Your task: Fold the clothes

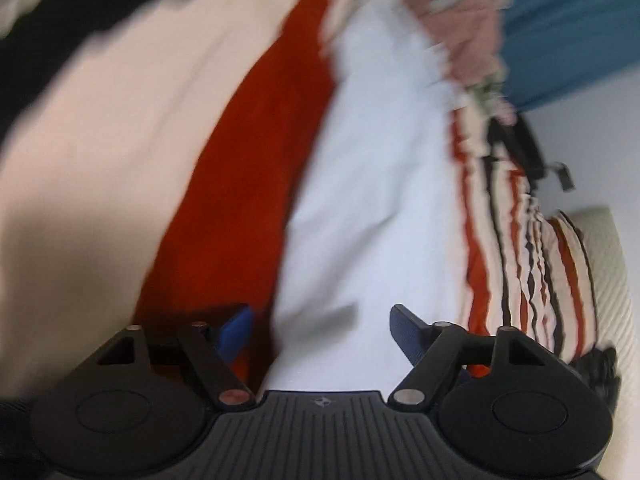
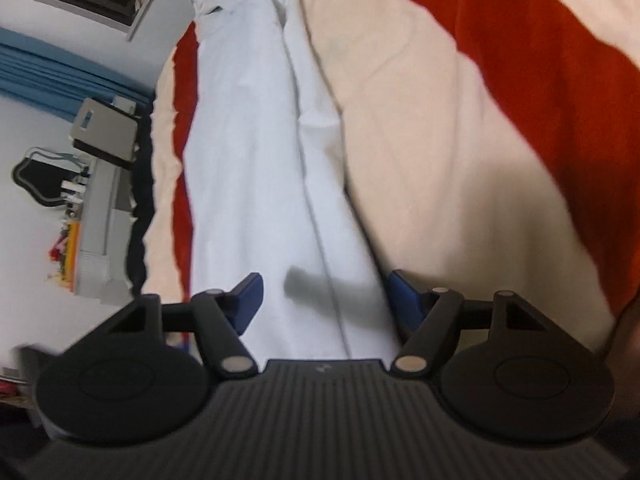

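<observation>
The pale blue shirt (image 2: 256,152) lies lengthwise on the striped bedcover (image 2: 440,140), seemingly folded into a long narrow strip. Left claw (image 1: 320,334) and right claw (image 2: 324,300) are both spread over its near end, pinching nothing. Crosswise folds probably remain.

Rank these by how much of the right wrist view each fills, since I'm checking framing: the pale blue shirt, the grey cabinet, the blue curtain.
1. pale blue shirt, by far the largest, though nearest the camera.
2 and 3. grey cabinet and blue curtain look alike; not ranked.
</observation>
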### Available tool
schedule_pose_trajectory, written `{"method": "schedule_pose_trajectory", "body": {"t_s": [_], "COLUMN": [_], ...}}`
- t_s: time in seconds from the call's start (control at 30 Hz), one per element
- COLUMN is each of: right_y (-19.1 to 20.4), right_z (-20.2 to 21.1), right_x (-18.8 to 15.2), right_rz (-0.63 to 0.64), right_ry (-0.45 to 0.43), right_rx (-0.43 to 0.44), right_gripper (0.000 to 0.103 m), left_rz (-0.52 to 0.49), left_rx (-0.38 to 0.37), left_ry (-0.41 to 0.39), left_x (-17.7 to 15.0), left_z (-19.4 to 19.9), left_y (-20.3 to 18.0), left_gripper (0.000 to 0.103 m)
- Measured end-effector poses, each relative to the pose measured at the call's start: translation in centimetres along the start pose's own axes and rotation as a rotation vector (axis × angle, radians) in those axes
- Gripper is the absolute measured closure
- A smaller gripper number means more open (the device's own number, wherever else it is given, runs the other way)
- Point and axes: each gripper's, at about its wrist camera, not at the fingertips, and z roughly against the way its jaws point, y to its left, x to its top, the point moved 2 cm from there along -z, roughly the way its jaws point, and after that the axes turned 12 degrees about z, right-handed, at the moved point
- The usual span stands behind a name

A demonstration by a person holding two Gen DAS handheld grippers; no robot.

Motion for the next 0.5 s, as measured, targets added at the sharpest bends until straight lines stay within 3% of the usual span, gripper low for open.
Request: {"method": "schedule_pose_trajectory", "body": {"t_s": [0.03, 0.13, 0.23, 0.33, 0.4, 0.5], "right_y": [0.1, 0.8, 1.1, 1.2, 1.6, 2.2], "right_z": [0.0, 0.1, 0.3, 0.5, 0.6, 1.0], "right_x": [-0.4, -1.8, -2.6, -2.8, -3.1, -3.3], "right_rz": [-0.013, -0.005, 0.006, 0.001, 0.030, 0.064], "right_ry": [0.008, 0.023, 0.028, 0.033, 0.038, 0.034], "right_rx": [0.017, 0.032, 0.009, -0.014, -0.035, -0.058], "right_gripper": [0.048, 0.051, 0.051, 0.058, 0.065, 0.091], "left_rz": [0.012, 0.027, 0.022, -0.005, -0.018, -0.027], "left_rx": [-0.005, -0.020, -0.034, -0.018, -0.033, -0.059], "left_ry": [0.017, 0.079, 0.150, 0.146, 0.142, 0.113], "left_x": [0.3, 0.4, -0.1, -1.2, -1.5, -2.2], "left_z": [-0.3, -0.9, -1.3, -1.1, -0.7, 0.0], "left_y": [0.3, 0.7, 0.9, 0.9, 0.8, 0.6], "left_gripper": [0.030, 0.030, 0.039, 0.066, 0.090, 0.096]}}
